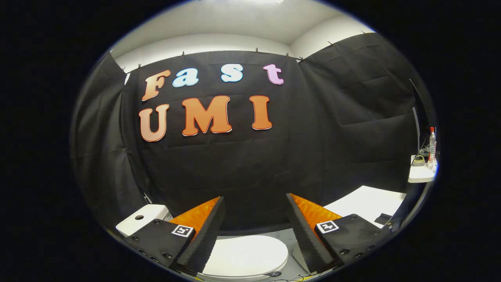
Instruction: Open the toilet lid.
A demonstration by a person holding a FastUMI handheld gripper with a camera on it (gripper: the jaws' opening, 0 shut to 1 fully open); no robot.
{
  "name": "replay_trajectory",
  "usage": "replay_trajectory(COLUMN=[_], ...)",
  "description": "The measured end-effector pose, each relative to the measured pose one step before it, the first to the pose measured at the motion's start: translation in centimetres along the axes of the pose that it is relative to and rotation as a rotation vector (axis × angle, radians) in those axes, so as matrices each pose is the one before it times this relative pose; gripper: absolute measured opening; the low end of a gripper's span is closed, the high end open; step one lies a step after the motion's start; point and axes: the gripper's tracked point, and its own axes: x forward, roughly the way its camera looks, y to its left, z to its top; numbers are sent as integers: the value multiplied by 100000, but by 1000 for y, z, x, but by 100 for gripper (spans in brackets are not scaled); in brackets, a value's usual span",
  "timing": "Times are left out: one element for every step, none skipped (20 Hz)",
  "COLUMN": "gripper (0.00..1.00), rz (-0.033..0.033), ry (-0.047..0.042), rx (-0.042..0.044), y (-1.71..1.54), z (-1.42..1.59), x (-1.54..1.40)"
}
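Note:
The white toilet lid [246, 256] lies flat and closed, low down between and below my two fingers. The toilet's white tank [141, 218], with a round button on top, stands just behind the left finger. My gripper [255, 201] is held above the lid, open wide, with nothing between its fingers. The black ribbed pads [211, 227] face each other over the lid, apart from it.
A white table [366, 203] stands to the right of the toilet with a small dark object on it. Farther right is a white shelf [420, 172] carrying a clear bottle [432, 147] and a monitor's edge. Black cloth walls close in behind and on both sides.

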Motion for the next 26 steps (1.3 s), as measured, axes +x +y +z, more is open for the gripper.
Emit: replay_trajectory(gripper=[98,98,98,98,98,98,98,98,98,98,98,98,98,98,98,98,98,98,98,98,98,98,98,99,99,99], rz=[21,-4,43,-63,-37,-10,-16,-102,-13,-7,-17,15,-242,-202,-318,-395,-212,-197,91,42,-164,22,505,941,503,-3], ry=[101,91,78,87,231,123,-12,47,167,322,345,505,844,1287,1437,1527,1450,1898,1860,2082,2270,2336,2732,2555,1945,1190], rx=[-87,-47,10,58,150,220,193,175,113,73,83,131,95,576,701,512,726,958,1209,1327,1414,1504,1871,2060,2158,2137], y=[50,-9,2,-22,-63,-46,15,-56,-103,-76,-139,-253,-310,-433,-582,-558,-543,-556,-446,-489,-547,-447,-301,-307,-371,-447], z=[-141,-65,3,-84,-16,-99,-63,-99,-78,-179,-265,-491,-706,-982,-1009,-1147,-1218,-1328,-1297,-1380,-1473,-1582,-1377,-1507,-1357,-1157], x=[-32,20,50,30,100,56,-23,39,138,52,60,138,188,142,162,242,341,123,178,303,275,447,497,497,425,463])
